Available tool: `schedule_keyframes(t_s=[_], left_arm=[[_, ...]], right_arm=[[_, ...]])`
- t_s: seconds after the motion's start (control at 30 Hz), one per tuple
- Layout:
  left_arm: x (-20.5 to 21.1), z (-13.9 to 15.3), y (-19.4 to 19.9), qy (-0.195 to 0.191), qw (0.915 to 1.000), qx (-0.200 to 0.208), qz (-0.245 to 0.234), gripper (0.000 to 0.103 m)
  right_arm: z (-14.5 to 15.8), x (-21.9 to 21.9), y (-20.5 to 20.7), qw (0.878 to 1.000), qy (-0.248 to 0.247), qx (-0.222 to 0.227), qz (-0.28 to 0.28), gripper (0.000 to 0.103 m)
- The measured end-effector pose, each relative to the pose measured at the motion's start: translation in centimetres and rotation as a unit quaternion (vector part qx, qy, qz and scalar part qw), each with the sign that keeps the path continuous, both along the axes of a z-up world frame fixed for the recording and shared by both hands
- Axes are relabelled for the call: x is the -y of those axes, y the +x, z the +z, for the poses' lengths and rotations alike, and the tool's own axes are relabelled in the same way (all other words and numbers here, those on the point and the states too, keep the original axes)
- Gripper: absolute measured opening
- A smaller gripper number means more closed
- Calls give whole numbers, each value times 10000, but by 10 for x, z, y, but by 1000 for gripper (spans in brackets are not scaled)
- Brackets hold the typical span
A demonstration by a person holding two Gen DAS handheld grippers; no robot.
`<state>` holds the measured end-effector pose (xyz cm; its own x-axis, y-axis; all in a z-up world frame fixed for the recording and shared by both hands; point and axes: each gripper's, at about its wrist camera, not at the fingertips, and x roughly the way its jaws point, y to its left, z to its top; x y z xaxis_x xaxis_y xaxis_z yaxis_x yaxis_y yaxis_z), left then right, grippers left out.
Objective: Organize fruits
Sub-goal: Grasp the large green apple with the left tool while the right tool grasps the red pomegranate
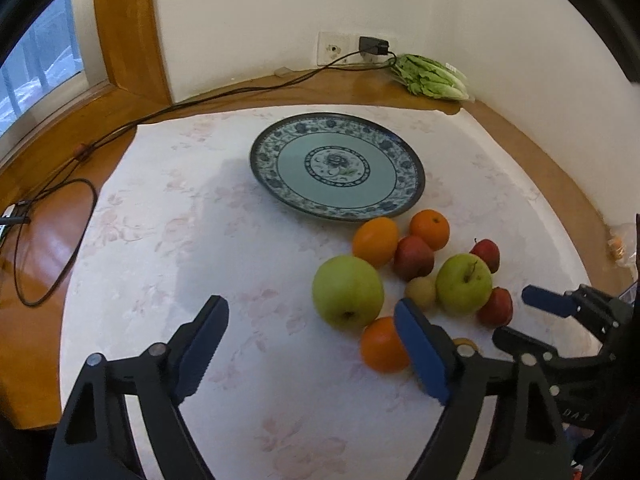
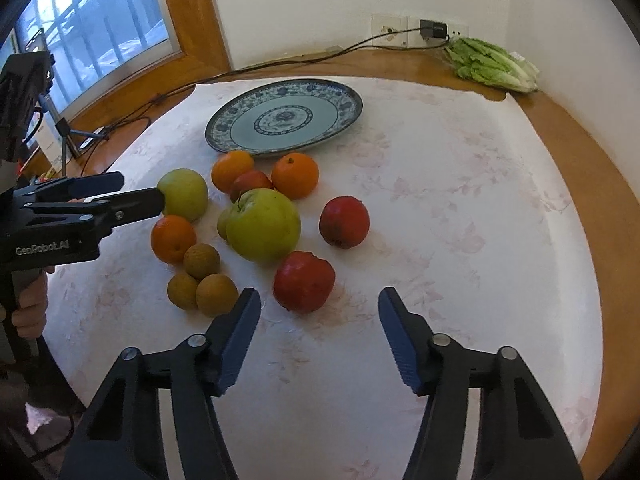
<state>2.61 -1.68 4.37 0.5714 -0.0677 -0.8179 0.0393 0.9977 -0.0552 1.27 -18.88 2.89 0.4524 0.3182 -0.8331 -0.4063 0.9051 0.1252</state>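
Sitting bunched together on the pale floral tablecloth (image 2: pixel 460 184), the fruit lies just in front of a blue-and-white patterned plate (image 2: pixel 340 98) that holds nothing. In the right wrist view a big green apple (image 2: pixel 264 224) is at the middle of the cluster, with a second green apple (image 2: pixel 185 194) to its left, two oranges (image 2: pixel 295 175) and (image 2: pixel 231 169) near the plate's rim and a third orange (image 2: pixel 173 239) lower left. A red apple (image 2: pixel 344 222) lies a little apart to the right, another red apple (image 2: pixel 304 281) nearest the camera, and a third red one (image 2: pixel 250 182) is tucked behind the big green apple. Three small brown fruits (image 2: pixel 202 261) huddle touching each other at the lower left.

The right gripper (image 2: pixel 320 334) hangs over the cloth with its jaws apart and nothing between them; the near red apple lies just ahead of the left finger. The left gripper (image 1: pixel 310 350) is spread wide and holds nothing, its right finger in front of an orange (image 1: pixel 380 344). A hand (image 2: pixel 30 306) grips its handle.

Beyond the cloth, the wooden table (image 2: pixel 580 152) carries a bagged head of lettuce (image 2: pixel 492 65) in the corner, and a black cable (image 2: pixel 280 62) runs from a wall-socket adapter (image 2: pixel 433 29) toward the window (image 2: pixel 100 20).
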Motion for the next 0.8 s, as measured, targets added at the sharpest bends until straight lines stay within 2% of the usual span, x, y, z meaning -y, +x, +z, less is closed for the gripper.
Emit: schedule_keyframes(t_s=[0.07,0.17,0.37,0.43,0.63,0.8], left_arm=[[2,-1,2,-62,10000,-20,-61,85],[6,-4,7,-132,9998,-59,-135,82],[9,-13,15,-228,9993,-258,-147,63],[9,-15,18,-307,9991,-273,-145,62],[9,-15,18,-414,9985,-274,-221,46],[7,-16,16,-466,9983,-232,-256,46]], right_arm=[[0,0,1,10000,24,-69,-19,56],[0,0,2,9999,56,-118,-56,55],[-5,-4,10,9995,88,-283,-80,46],[-7,-6,11,9995,90,-311,-56,44],[-6,-7,13,9994,139,-327,-36,41],[-7,-10,13,9994,171,-304,30,36]])
